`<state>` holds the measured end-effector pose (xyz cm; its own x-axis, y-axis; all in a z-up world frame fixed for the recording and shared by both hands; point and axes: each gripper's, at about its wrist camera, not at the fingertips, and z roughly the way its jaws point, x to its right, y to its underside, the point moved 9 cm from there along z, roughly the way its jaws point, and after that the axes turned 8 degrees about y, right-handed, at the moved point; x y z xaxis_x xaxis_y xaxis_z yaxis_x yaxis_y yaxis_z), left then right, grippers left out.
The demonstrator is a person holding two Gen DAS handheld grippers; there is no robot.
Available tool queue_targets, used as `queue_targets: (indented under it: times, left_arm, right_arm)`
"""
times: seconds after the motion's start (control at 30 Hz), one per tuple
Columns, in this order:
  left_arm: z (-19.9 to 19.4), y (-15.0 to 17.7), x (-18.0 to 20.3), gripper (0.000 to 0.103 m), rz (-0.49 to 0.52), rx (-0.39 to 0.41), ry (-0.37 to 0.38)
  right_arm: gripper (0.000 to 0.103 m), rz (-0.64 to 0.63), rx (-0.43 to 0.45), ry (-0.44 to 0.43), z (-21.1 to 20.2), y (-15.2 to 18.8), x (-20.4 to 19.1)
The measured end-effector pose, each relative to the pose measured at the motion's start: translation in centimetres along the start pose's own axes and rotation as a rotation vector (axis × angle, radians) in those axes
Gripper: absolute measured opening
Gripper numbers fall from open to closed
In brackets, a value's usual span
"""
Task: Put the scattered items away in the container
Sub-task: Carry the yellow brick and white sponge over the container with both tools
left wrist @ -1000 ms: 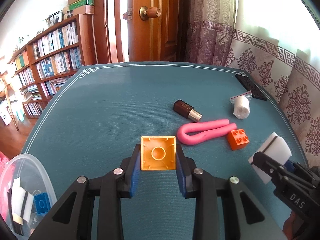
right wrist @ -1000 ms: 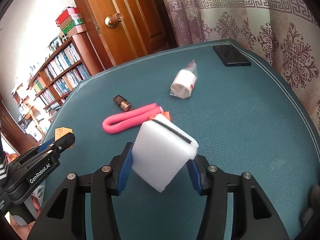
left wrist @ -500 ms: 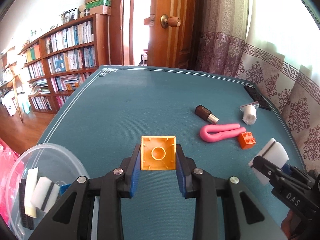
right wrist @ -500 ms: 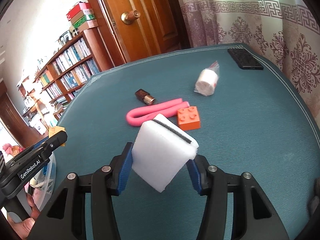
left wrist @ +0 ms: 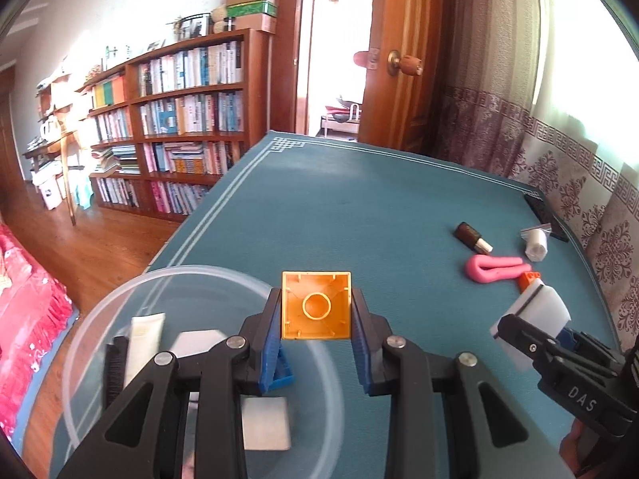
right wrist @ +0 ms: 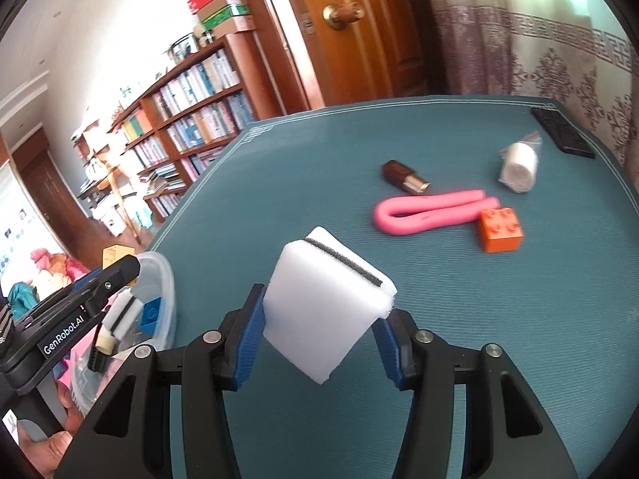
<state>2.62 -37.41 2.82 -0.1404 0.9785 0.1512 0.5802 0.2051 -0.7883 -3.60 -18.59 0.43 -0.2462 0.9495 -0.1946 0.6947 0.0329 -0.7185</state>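
Note:
My left gripper (left wrist: pixel 315 319) is shut on a yellow-orange hollow brick (left wrist: pixel 316 304), held above the clear round container (left wrist: pixel 120 299) at the table's near left corner. The container holds a blue brick (left wrist: pixel 279 375), white sponges and a cream tube. My right gripper (right wrist: pixel 319 327) is shut on a white sponge with a black stripe (right wrist: pixel 327 303), over the teal table to the right of the container (right wrist: pixel 163 291). On the table lie a pink foam loop (right wrist: pixel 431 211), an orange brick (right wrist: pixel 501 229), a brown bottle (right wrist: pixel 403 175) and a white roll in a bag (right wrist: pixel 517 165).
A black flat device (right wrist: pixel 563 131) lies at the table's far right corner by the curtain. A bookshelf (left wrist: pixel 179 127) and wooden door (left wrist: pixel 403 52) stand beyond the table. The table's left edge (left wrist: pixel 191 239) drops to a wooden floor. A hand (right wrist: pixel 44 439) grips the left tool.
The left gripper has swung left with the yellow brick, from over bare table to over the container. The right gripper has followed leftward with the sponge, so the scattered items now sit farther right.

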Motion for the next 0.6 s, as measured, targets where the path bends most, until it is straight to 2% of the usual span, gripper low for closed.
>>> queue_targets:
  times: [0.37,0.6]
  left_arm:
    - [-2.2,1.0,-5.8,0.035,-0.069,0.019,-0.087]
    - [-2.9,2.0,-8.4,0.035,-0.101,0.009,-0.117]
  right_arm:
    - [0.054,-0.118,-0.028,-0.124,0.0,1.3,-8.4]
    - [0.054,-0.189,-0.032,-0.19,-0.4,2.3,-12.9]
